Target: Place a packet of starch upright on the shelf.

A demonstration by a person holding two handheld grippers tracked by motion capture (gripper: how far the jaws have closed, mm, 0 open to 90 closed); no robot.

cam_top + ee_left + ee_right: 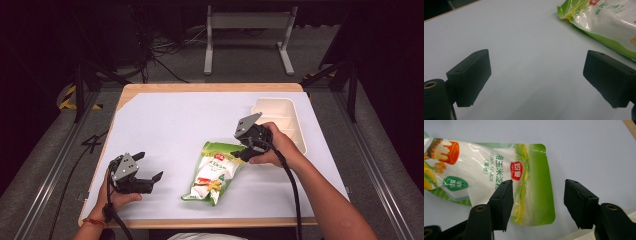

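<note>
**Jaws spread over the green end of the corn starch pouch**

Nearest the table's front edge, at about 7 o'clock on the white table top [165, 115]: left gripper [150, 166], held in the left hand [117, 199], jaws spread wide, nothing between them. In the left gripper view, bare white surface between the two black pads [471, 77], with the pouch's green edge off at 1 o'clock, well apart from them.

Just right of centre, toward 5 o'clock: corn starch pouch [212, 172], lying flat on the white surface, lengthwise from front to back, green sealed end pointing to 12 o'clock.

At that far end: right gripper [239, 150], gripped by the right hand [275, 145], cable trailing back along the forearm. In the right gripper view, jaws apart above the pouch's [499, 175] green end, one pad over the printed film, the other over bare table beside the pouch's edge; not pinching. Contact between pads and film: cannot tell.

Farther out, at 2 o'clock: cream tray [295, 112] with compartments, near the table's right edge, just behind the right hand.
</note>
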